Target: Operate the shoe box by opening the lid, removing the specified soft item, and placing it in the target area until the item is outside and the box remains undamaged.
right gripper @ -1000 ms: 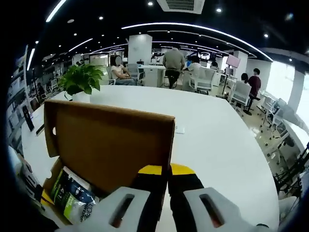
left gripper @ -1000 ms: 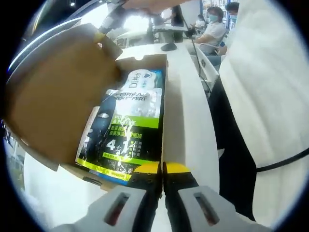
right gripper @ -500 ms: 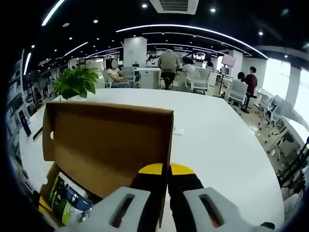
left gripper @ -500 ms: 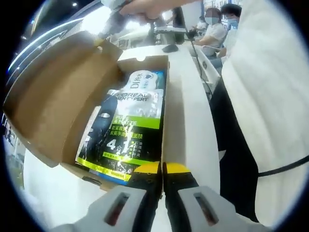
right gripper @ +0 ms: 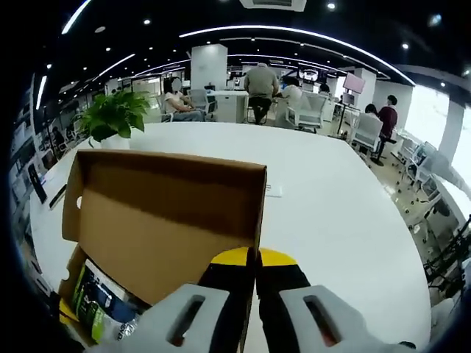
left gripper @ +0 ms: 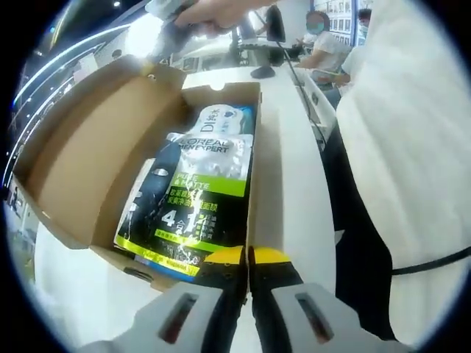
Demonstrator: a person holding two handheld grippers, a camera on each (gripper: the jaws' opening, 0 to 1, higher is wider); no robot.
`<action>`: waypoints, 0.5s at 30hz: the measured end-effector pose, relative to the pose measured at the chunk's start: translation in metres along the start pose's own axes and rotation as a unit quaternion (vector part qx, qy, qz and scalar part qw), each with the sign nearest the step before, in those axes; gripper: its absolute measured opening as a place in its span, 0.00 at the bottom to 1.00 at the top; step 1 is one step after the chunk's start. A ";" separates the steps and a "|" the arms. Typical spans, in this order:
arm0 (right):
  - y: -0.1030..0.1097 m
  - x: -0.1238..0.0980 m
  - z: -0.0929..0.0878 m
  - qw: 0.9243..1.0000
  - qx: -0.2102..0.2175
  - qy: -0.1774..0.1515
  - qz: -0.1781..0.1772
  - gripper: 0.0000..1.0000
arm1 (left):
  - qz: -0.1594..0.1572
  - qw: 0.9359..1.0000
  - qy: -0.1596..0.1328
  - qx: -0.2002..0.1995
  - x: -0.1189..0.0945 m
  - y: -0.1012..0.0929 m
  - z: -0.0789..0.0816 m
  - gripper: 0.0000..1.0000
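Brown cardboard shoe box [left gripper: 147, 169] is sitting open on the white worktop [right gripper: 331, 206], its lid [right gripper: 162, 220] being pinched by the closed right gripper [right gripper: 256, 259] while the closed, empty left gripper [left gripper: 248, 256] should be approaching the black-and-green soft pouch [left gripper: 195, 198] inside gently.

Bright ceiling strips [right gripper: 221, 33] – window glare, edges curved, slightly soft.
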State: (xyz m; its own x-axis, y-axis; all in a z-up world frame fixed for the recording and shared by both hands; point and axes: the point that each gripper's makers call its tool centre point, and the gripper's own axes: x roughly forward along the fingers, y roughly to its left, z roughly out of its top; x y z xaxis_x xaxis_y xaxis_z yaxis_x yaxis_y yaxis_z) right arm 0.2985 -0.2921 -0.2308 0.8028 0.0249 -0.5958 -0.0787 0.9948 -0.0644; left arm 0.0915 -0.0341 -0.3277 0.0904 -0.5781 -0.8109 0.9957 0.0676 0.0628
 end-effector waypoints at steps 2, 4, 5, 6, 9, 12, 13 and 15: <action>0.000 0.002 -0.001 1.000 0.006 0.003 0.005 0.00 | 0.002 1.000 -0.001 0.000 0.000 0.000 0.000 0.01; 0.003 -0.001 0.000 1.000 0.002 0.005 0.005 0.00 | 0.002 1.000 -0.001 0.001 0.000 0.000 0.000 0.01; 0.003 -0.002 0.000 1.000 0.002 0.005 0.005 0.00 | 0.002 1.000 -0.001 0.000 0.000 0.000 0.000 0.01; 0.003 -0.002 0.000 1.000 0.002 0.005 0.006 0.00 | 0.002 1.000 -0.001 0.000 0.000 0.000 0.000 0.01; 0.007 -0.005 0.000 1.000 -0.001 0.007 0.010 0.00 | 0.001 1.000 -0.002 0.001 0.000 0.000 0.000 0.01; 0.009 -0.002 0.000 0.999 -0.013 0.023 0.018 0.00 | -0.002 1.000 -0.001 0.001 0.000 0.001 0.001 0.01; 0.010 -0.002 -0.001 0.999 -0.015 0.026 0.020 0.00 | -0.003 1.000 -0.001 0.000 0.000 0.001 0.001 0.01; 0.009 0.000 -0.002 0.999 -0.014 0.028 0.023 0.00 | -0.004 1.000 0.004 -0.002 0.000 0.001 0.001 0.01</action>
State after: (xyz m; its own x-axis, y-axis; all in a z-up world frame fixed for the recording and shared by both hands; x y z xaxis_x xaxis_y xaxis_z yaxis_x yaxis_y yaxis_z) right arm 0.2971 -0.2829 -0.2328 0.7636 0.0647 -0.6425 -0.1322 0.9896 -0.0574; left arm 0.0928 -0.0351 -0.3268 0.0825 -0.5729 -0.8155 0.9963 0.0668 0.0539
